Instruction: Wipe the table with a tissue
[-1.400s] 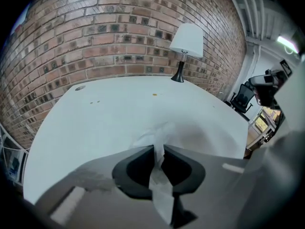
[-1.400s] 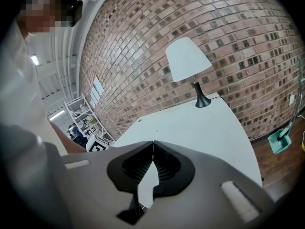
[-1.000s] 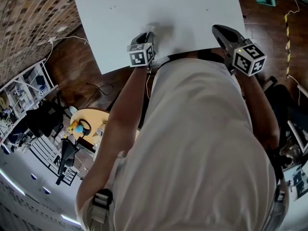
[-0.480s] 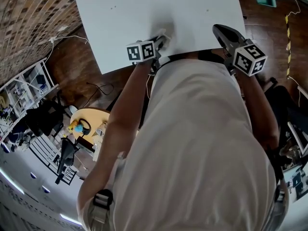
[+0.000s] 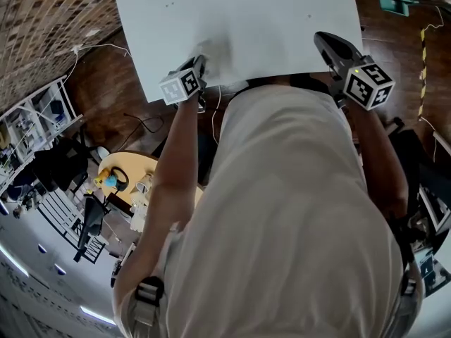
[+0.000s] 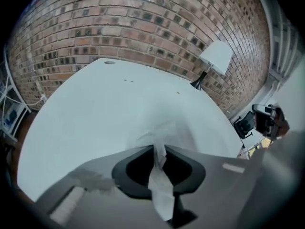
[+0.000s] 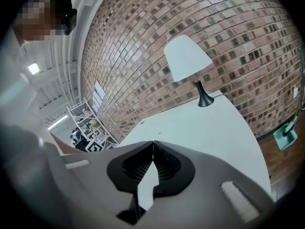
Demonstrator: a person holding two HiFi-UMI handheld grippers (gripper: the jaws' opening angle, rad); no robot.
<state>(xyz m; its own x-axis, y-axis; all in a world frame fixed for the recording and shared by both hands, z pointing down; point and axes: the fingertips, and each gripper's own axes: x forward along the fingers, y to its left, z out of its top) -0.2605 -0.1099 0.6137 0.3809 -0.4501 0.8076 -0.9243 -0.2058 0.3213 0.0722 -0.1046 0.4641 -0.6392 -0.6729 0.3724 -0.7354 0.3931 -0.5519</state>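
Head view: left gripper point(image 5: 200, 64), jaws clenching tissue point(image 6: 160, 190), slid leftward; right gripper point(image 5: 325, 39) jaws closed.

A brick wall point(image 6: 143, 27) backs this lab-style workspace, where a white table point(image 5: 268, 20) with a shaded lamp point(image 7: 188, 61) stands on a dark wooden floor point(image 5: 113, 83). Loose cables point(image 5: 141, 125), equipment-crowded metal shelving point(image 5: 35, 118) and striped hazard tape point(image 5: 423, 55) surround it.

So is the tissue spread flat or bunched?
Bunched: the tissue is pinched into a crumpled strip by the left gripper, its end fanning onto the table.
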